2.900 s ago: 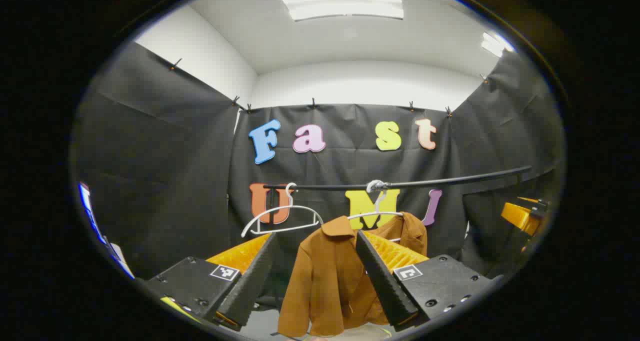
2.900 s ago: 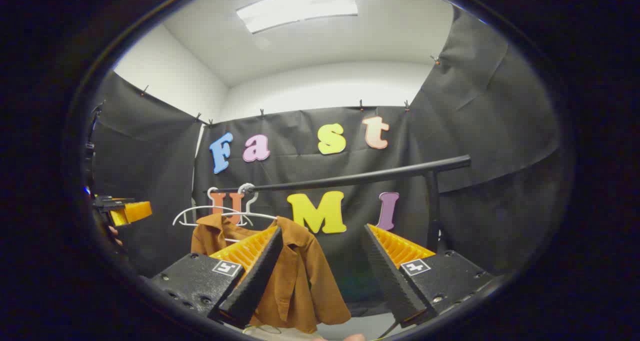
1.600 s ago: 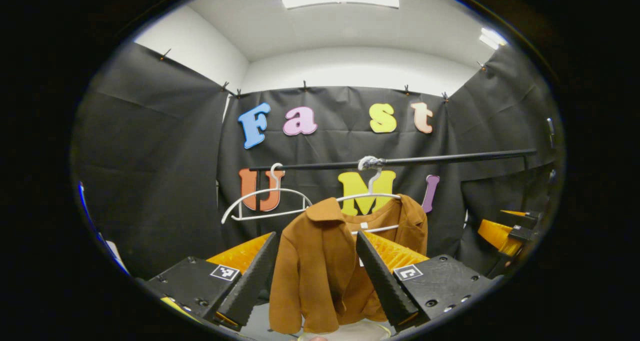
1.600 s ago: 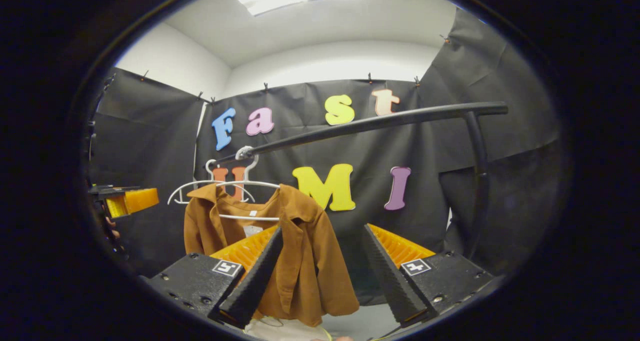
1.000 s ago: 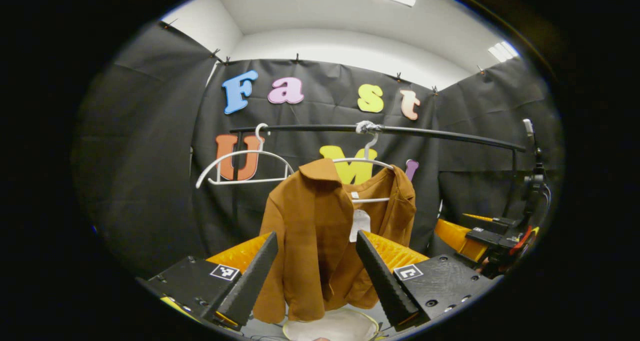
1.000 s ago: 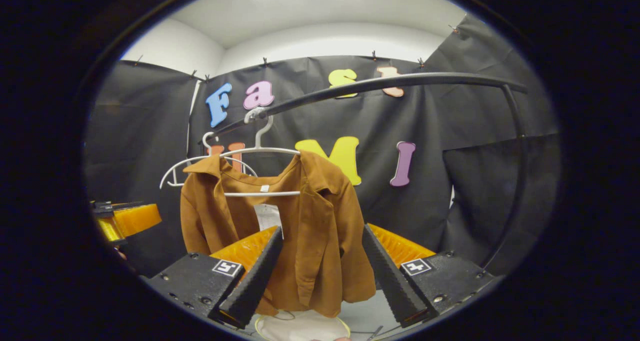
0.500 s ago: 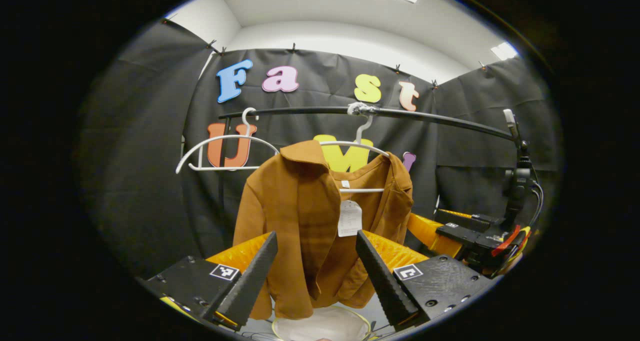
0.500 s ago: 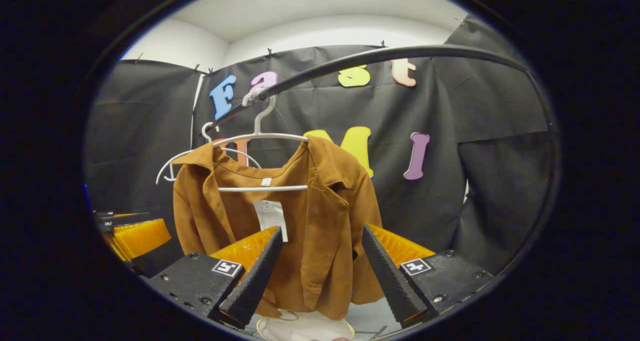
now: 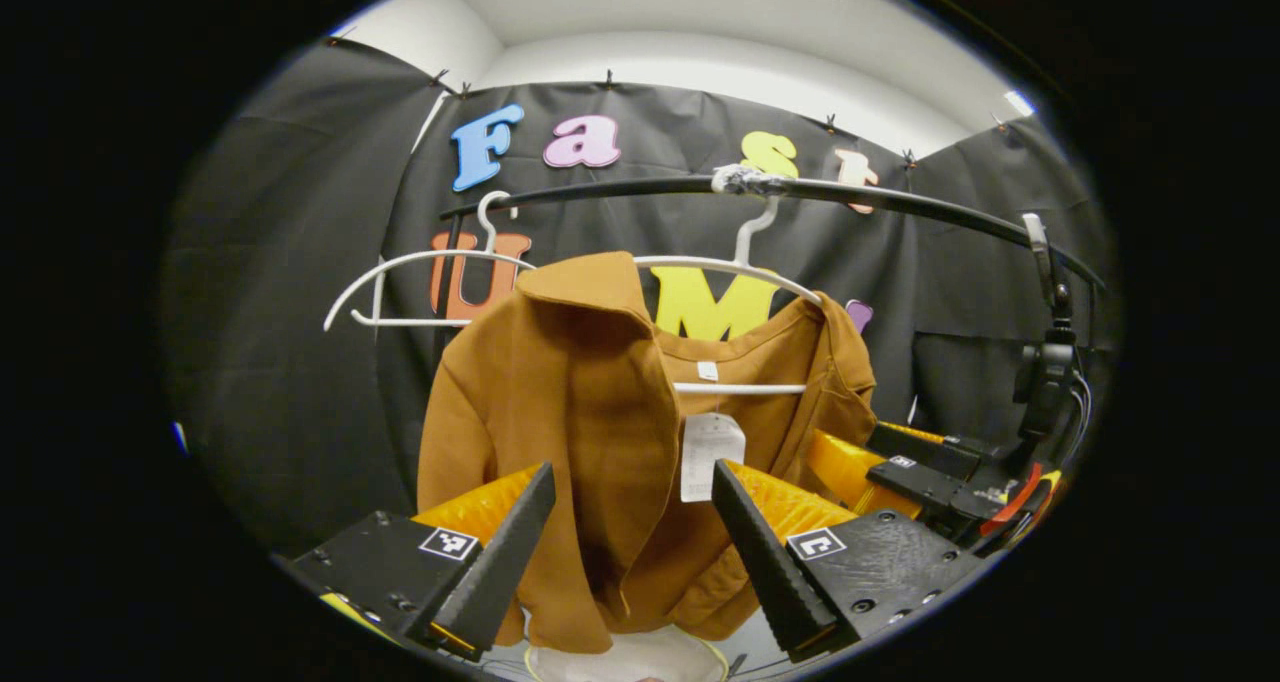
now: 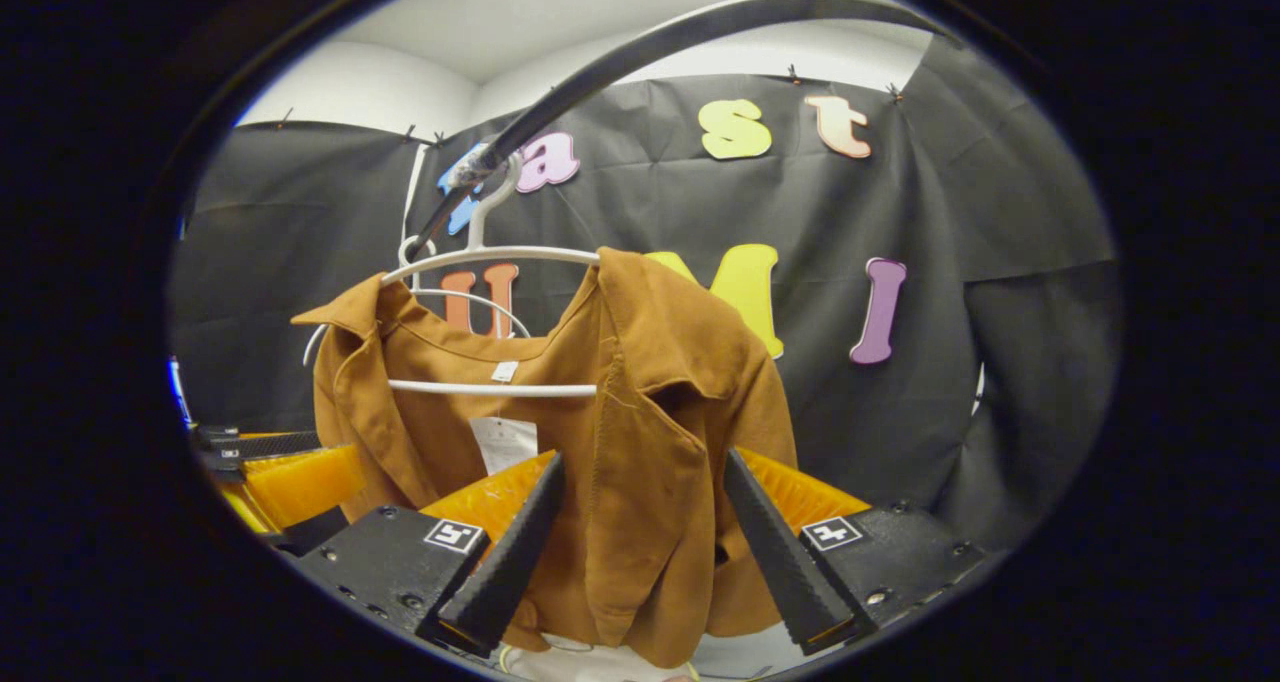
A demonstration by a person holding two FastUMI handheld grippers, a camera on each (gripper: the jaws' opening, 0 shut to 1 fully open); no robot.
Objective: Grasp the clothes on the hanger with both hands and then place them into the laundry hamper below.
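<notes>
1. Right, we see a brown jacket (image 9: pixel 590 402) draped on a white hanger (image 9: pixel 720 262) that hooks over a black rail (image 9: pixel 880 202); a paper tag (image 9: pixel 703 455) dangles inside the open front.
2. A second white hanger (image 9: pixel 400 262) sits bare on the same rail, to the left in the left gripper view.
3. Our left gripper (image 9: pixel 630 542) is released — jaws spread wide, the jacket's front panel hanging between the fingers; whether either finger touches cloth we cannot tell.
4. Our right gripper (image 10: pixel 640 547) is likewise released, fingers apart on either side of the other front panel, below the collar (image 10: pixel 650 312). Contact unclear.
5. In the left gripper view the right gripper shows at the right, just beside the jacket's far edge; in the right gripper view the left gripper shows at the lower left, beside the sleeve.
6. Below the hem, a pale round hamper (image 9: pixel 640 659) with a yellowish rim peeks in — mostly hidden.
7. The jacket is on the hanger, not in the hamper.
</notes>
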